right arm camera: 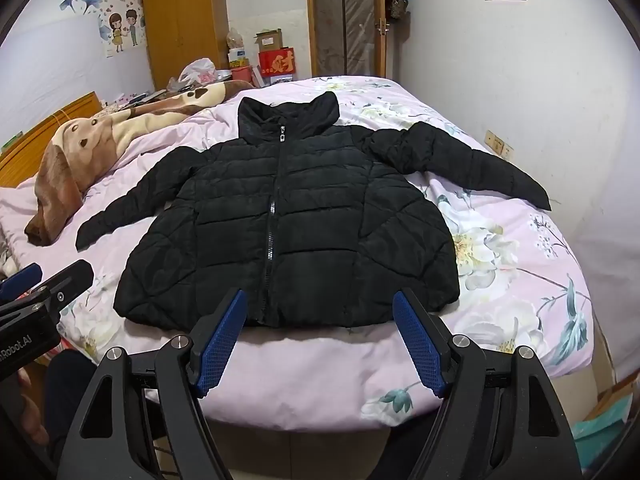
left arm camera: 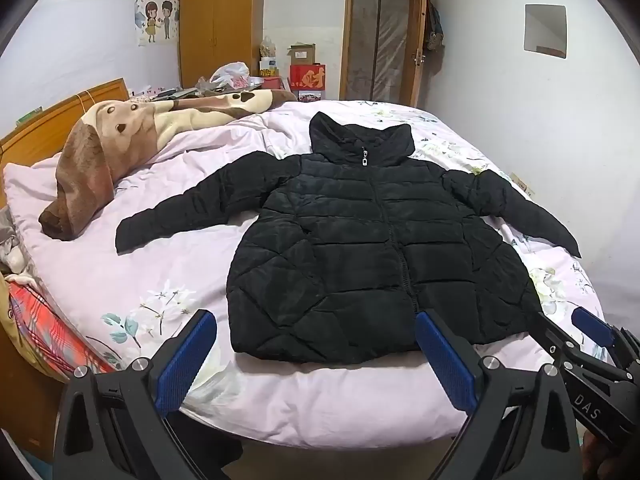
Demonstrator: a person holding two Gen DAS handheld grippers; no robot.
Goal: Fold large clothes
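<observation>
A black quilted puffer jacket (left arm camera: pixel 372 240) (right arm camera: pixel 288 224) lies flat on the bed, front up and zipped, hood at the far end, both sleeves spread out to the sides. My left gripper (left arm camera: pixel 316 344) hangs open over the bed's near edge, just short of the jacket's hem, with nothing between its blue pads. My right gripper (right arm camera: pixel 320 320) is open too, hovering before the hem near the zipper's bottom end and holding nothing. Each gripper shows at the edge of the other's view: the right gripper (left arm camera: pixel 576 332) and the left gripper (right arm camera: pixel 44 280).
The bed carries a pale pink floral duvet (left arm camera: pixel 168 280) (right arm camera: pixel 520 248). A brown dog-print blanket (left arm camera: pixel 132 136) (right arm camera: pixel 84 152) lies along the left by the wooden headboard (left arm camera: pixel 48 124). A wardrobe (left arm camera: pixel 220 20), boxes and a door (left arm camera: pixel 376 36) stand beyond the bed.
</observation>
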